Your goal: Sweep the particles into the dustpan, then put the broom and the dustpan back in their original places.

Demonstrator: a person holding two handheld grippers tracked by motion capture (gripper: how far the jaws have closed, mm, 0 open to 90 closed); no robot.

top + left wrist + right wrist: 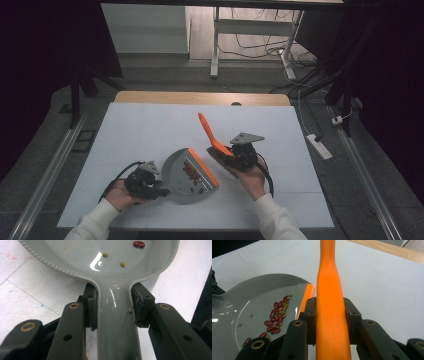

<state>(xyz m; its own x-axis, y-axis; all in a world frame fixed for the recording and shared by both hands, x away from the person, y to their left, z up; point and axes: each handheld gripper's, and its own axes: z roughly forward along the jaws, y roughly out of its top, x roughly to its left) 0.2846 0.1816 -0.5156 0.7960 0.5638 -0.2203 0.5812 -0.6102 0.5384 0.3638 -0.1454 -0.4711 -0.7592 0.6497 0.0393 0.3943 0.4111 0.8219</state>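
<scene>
A grey dustpan (177,169) with an orange lip (205,169) lies on the white table, near the front middle. Red beans (192,174) and smaller yellowish ones are piled in it. My left gripper (156,189) is shut on the dustpan's handle (116,325), its pads (90,305) pressing both sides. My right gripper (236,156) is shut on an orange brush (208,131), just right of the lip, with the handle slanting up and away. In the right gripper view the brush handle (330,302) runs between the jaws, with the beans (276,315) at left.
The white table cover (150,130) has open room at the back and both sides. A wooden table edge (200,97) runs along the far side. A white desk frame (216,45) and floor cables stand beyond, and a power strip (320,146) lies on the floor at right.
</scene>
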